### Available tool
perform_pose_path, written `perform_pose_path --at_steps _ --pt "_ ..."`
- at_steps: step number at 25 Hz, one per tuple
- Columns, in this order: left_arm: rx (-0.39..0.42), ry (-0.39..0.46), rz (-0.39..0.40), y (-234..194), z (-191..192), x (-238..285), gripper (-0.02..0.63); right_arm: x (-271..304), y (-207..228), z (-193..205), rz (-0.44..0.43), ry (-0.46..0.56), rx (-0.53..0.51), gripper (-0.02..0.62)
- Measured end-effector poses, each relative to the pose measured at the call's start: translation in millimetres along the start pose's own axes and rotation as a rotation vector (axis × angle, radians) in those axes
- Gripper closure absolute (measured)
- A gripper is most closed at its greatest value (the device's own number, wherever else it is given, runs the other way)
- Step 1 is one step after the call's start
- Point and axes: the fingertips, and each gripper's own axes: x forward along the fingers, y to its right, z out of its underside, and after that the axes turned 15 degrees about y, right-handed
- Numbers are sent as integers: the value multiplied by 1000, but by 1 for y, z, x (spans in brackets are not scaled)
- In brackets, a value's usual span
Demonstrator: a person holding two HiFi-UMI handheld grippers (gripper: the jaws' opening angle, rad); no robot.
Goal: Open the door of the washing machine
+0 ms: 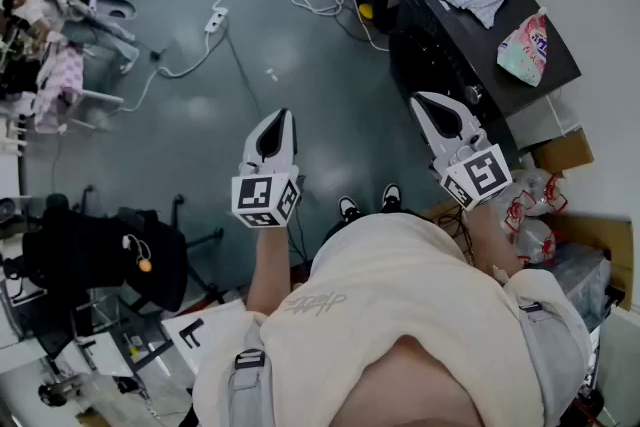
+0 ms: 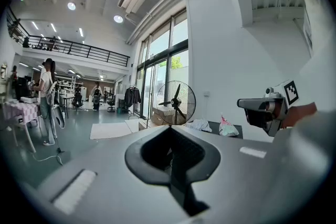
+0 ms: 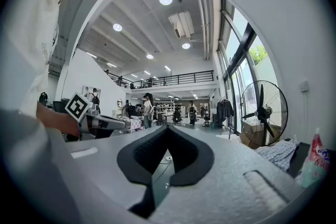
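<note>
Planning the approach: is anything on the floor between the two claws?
Nothing. In the head view, the stretch of grey floor between the left claw and the right claw is bare.

The person wears a cream shirt (image 1: 400,285) with small grey writing, grey straps (image 1: 248,367) and black shoes (image 1: 348,209). The left gripper (image 1: 284,113) and right gripper (image 1: 421,98) are pale grey, black inside, each with a cube (image 1: 265,198) of black-and-white squares.
</note>
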Motion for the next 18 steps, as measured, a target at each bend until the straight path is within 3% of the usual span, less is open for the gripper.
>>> perform_pose_path --at_steps 10,18 --pt "-20 2 -9 3 3 -5 591 -1 -2 -1 1 21 -13 594" --pt "-37 10 -21 -1 4 -8 589 -3 1 15 39 -25 60 594"
